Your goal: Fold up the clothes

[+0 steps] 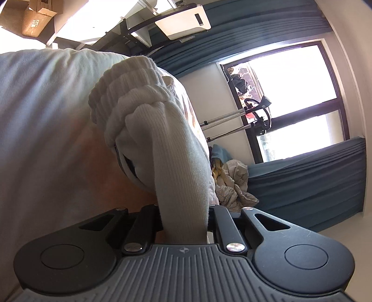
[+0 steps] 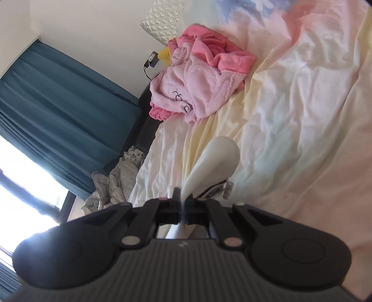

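Gripping a ribbed white cuff, the left gripper (image 1: pixel 184 220) is clenching its jaws on the white garment (image 1: pixel 160 130), whose bunched knit is rising from between the fingers and filling the near left of the left wrist view. Beyond it, blue curtains (image 1: pixel 309 183) are hanging on either side of a bright window (image 1: pixel 290 100), a crumpled beige and yellow heap of cloth (image 1: pixel 234 183) is lying below the window, and an open cardboard box (image 1: pixel 37 16) is sitting at the far left; what it is holding cannot be told. The right gripper (image 2: pixel 182 209) is likewise clamping its jaws on a thin fold of the same kind of white fabric (image 2: pixel 214 160), which is ballooning out just past the fingertips with a printed label showing on its right edge. Under it, the pale patterned bed sheet (image 2: pixel 302 116) is spreading wrinkled to the right, and a pink fleece garment (image 2: pixel 197 81) is lying in a heap at the far side of the bed, near the wall.
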A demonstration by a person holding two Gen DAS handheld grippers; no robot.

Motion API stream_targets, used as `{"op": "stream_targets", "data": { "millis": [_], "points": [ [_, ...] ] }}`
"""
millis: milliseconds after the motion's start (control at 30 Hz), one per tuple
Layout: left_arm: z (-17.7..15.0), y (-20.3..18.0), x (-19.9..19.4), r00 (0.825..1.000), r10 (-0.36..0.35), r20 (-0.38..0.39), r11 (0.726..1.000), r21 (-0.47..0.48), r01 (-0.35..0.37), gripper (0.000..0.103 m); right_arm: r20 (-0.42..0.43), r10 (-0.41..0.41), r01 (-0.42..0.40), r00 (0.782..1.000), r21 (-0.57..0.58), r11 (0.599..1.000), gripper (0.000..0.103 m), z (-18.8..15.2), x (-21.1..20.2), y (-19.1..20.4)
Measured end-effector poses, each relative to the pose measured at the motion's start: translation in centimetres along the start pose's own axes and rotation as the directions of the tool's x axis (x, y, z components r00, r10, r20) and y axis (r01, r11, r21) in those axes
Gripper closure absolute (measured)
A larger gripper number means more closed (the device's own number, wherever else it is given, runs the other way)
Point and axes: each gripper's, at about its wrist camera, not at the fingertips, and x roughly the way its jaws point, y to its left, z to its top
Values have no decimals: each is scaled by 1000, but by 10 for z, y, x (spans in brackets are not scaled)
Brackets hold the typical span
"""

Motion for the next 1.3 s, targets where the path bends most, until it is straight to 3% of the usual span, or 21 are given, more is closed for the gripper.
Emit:
{"op": "stream_targets", "data": {
  "millis": [100, 167, 367, 567, 733, 900, 1067, 1133, 1167, 1233, 1300],
  "points": [
    [-4, 5, -2, 1000, 3, -13, 999, -45, -4, 90, -51, -38, 36, 998, -26, 999, 100, 14, 11, -12],
    [-3, -5, 1, 1000, 5, -2, 1000, -16, -5, 90, -69, -32, 30, 997, -28, 999, 100, 16, 17, -9],
    [25, -44, 36, 999, -8, 31, 999, 32, 7, 90, -48, 30, -35, 998, -110, 993, 100, 20, 55, 67],
    [73, -77, 138, 999, 32, 19, 997, 67, -33, 90, -12, 65, -66, 998, -301, 951, 100, -5, 127, 166],
    [108, -72, 242, 993, 109, -46, 993, 44, -106, 89, -14, 11, -16, 1000, -446, 895, 100, -54, 220, 206],
    [112, -72, 319, 970, 229, -79, 956, 207, -209, 87, -31, -102, 69, 994, -539, 839, 100, -97, 307, 202],
    [117, -83, 352, 951, 295, -95, 925, 278, -260, 85, -60, -173, 101, 983, -607, 788, 95, -123, 356, 187],
    [117, -85, 352, 948, 301, -103, 918, 300, -259, 80, -97, -166, 78, 981, -589, 804, 86, -121, 359, 182],
    [117, -86, 349, 951, 291, -104, 919, 307, -248, 75, -124, -147, 52, 981, -561, 826, 75, -117, 356, 179],
    [115, -90, 341, 958, 263, -112, 926, 308, -219, 63, -165, -118, 12, 979, -534, 845, 60, -110, 344, 179],
    [109, -93, 326, 967, 231, -107, 934, 304, -190, 43, -147, -115, 17, 982, -545, 838, 58, -107, 323, 182]
  ]
}}
